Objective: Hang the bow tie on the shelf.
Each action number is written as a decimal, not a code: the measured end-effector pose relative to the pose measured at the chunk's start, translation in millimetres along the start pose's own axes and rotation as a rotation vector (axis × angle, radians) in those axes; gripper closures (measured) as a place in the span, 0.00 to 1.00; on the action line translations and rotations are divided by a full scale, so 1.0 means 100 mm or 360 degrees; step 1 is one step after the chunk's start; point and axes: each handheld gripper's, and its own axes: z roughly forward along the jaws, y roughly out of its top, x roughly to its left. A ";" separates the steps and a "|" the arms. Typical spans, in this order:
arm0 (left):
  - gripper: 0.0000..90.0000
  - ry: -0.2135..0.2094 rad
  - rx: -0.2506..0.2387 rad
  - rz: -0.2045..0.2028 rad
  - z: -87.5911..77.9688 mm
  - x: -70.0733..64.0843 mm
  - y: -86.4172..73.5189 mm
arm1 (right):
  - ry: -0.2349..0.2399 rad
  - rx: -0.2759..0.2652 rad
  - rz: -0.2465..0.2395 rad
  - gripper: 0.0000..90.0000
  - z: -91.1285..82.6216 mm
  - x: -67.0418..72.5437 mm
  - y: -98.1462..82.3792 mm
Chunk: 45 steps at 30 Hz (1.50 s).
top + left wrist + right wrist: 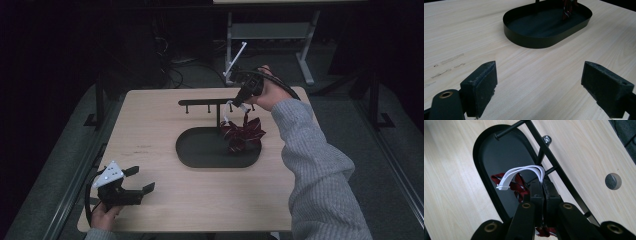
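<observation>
Pale, fine-grained wooden table [165, 200], faintly scuffed near the left edge. Upon it, a shallow oval tray [192, 159] of matte black metal with a thin upright wall, and rising from it a slim black rack [202, 102] with a straight crossbar and short pegs. Inside the tray toward its right end, a dark red bow [243, 134] of striped, crumpled fabric, hanging partly over the tray floor by a loop of flat white elastic [520, 172]. Right gripper [239, 102] pressed together on that white loop just beside the crossbar. Left gripper [137, 181] spread wide, gripping nothing, low over bare wood near the table's front left corner, its black pads [482, 87] blocky and scuffed.
</observation>
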 end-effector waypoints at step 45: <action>0.15 0.0003 -0.0008 0.0010 -0.01 -0.01 0.01 | 0.0031 0.0041 0.0028 0.83 0.00 0.02 -0.22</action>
